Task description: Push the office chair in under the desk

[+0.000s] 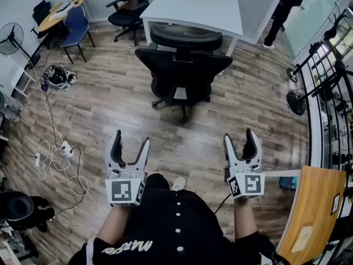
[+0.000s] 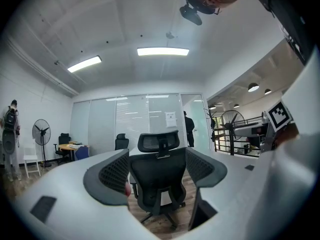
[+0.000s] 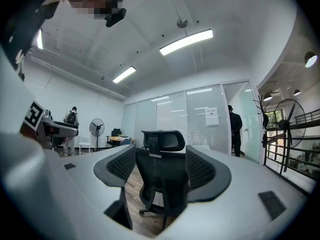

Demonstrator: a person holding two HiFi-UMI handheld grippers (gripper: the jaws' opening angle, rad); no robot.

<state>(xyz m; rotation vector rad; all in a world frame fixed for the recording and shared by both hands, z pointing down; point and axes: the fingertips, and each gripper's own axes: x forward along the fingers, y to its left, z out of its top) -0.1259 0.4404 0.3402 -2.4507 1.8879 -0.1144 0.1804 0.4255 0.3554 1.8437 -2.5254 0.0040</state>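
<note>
A black mesh office chair (image 1: 183,70) with a headrest stands on the wood floor, its back turned to me, in front of the white desk (image 1: 193,9). It also fills the middle of the left gripper view as the chair (image 2: 157,179) and of the right gripper view as the chair (image 3: 162,176). My left gripper (image 1: 130,146) is open and empty, held near my body well short of the chair. My right gripper (image 1: 239,141) is open too, level with the left one. Neither touches the chair.
A second black chair (image 1: 130,10) and a blue chair (image 1: 74,29) stand at the back left by a round wooden table (image 1: 60,11). Cables and a power strip (image 1: 58,159) lie on the floor at left. A person (image 1: 284,10) stands far right; fans (image 1: 298,101) and a railing line the right side.
</note>
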